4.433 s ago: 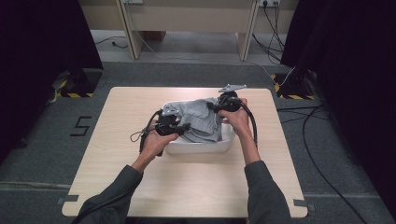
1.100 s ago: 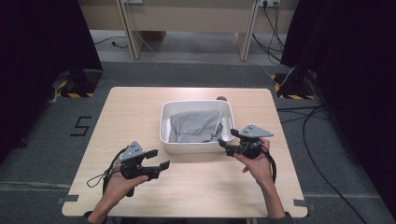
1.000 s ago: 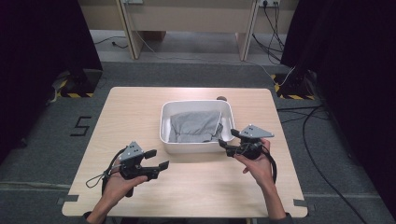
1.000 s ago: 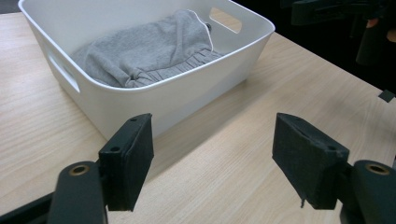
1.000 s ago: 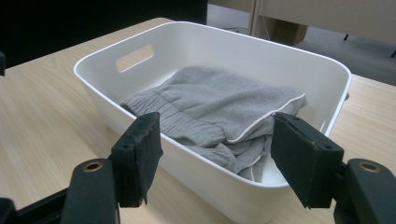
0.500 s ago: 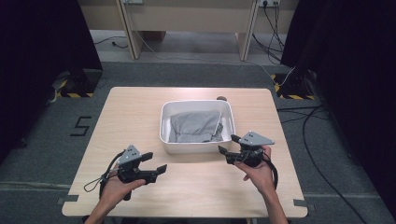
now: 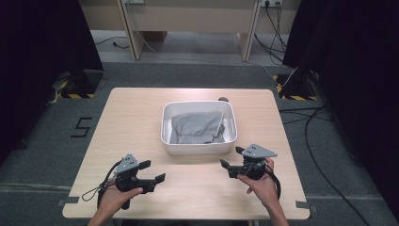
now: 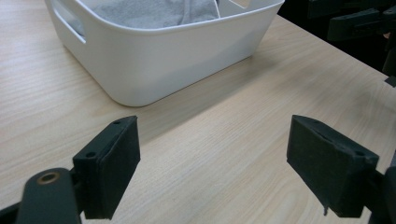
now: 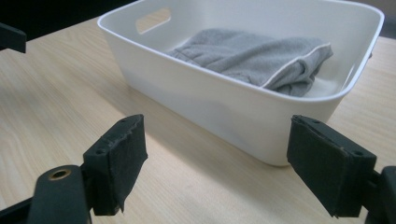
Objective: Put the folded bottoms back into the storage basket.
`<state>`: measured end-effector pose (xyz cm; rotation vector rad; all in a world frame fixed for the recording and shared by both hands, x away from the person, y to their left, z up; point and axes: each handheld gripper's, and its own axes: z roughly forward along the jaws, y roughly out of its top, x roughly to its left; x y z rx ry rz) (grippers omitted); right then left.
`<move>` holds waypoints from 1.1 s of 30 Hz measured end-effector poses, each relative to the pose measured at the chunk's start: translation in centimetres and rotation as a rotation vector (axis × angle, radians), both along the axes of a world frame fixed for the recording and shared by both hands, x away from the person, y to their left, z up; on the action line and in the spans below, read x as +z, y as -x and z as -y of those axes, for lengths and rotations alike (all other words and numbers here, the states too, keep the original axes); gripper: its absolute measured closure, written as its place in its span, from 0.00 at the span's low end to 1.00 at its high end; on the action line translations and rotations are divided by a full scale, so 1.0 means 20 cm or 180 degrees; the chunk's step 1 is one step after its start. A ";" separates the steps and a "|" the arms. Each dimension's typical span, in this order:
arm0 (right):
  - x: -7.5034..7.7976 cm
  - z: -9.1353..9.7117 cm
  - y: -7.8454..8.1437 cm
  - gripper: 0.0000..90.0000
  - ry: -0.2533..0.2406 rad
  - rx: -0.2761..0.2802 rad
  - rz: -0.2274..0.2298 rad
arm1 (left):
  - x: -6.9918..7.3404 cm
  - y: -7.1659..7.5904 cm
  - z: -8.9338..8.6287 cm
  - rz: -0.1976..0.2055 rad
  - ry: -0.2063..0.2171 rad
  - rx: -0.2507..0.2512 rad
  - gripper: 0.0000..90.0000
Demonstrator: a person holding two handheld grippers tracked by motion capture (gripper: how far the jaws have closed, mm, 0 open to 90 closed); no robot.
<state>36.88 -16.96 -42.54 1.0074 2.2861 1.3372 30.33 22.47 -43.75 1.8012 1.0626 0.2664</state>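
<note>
both grippers withdrew; jaws opening, empty.

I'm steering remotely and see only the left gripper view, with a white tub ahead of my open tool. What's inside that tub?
Observer: A folded grey cloth lies inside the white tub; the right gripper view shows a pale edging along its fold.
Operator: Where's the other tool?
Observer: The right tool sits low over the table by the tub's near right corner, jaws apart with nothing between them; they have just been opening.
Operator: And mine, from above?
Observer: The left tool is near the table's front edge, left of the tub and apart from it, also empty.
</note>
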 end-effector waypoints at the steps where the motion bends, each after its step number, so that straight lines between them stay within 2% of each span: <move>1: -0.01 0.00 0.00 0.23 0.0010 -0.0015 -0.0013 | -0.02 0.00 -0.01 -0.0007 -0.0009 0.0017 0.19; 7: -0.03 0.00 0.04 0.25 0.0032 0.0021 0.0009 | -0.07 0.02 -0.03 -0.0056 -0.0036 0.0066 0.19; 10: -0.05 -0.01 0.06 0.25 0.0049 0.0027 -0.0024 | -0.10 0.03 -0.03 -0.0059 -0.0087 0.0061 0.19; 18: -0.10 -0.02 0.09 0.25 0.0095 0.0063 -0.0093 | -0.16 0.06 -0.02 -0.0106 -0.0198 0.0014 0.19; 24: -0.13 -0.02 0.12 0.25 0.0145 0.0078 -0.0076 | -0.20 0.08 -0.01 -0.0149 -0.0252 -0.0026 0.19; 29: -0.16 -0.02 0.15 0.25 0.0164 0.0094 -0.0101 | -0.23 0.10 0.00 -0.0197 -0.0352 -0.0073 0.19; 33: -0.20 -0.02 0.19 0.22 0.0227 0.0144 -0.0183 | -0.25 0.12 0.01 -0.0231 -0.0445 -0.0117 0.19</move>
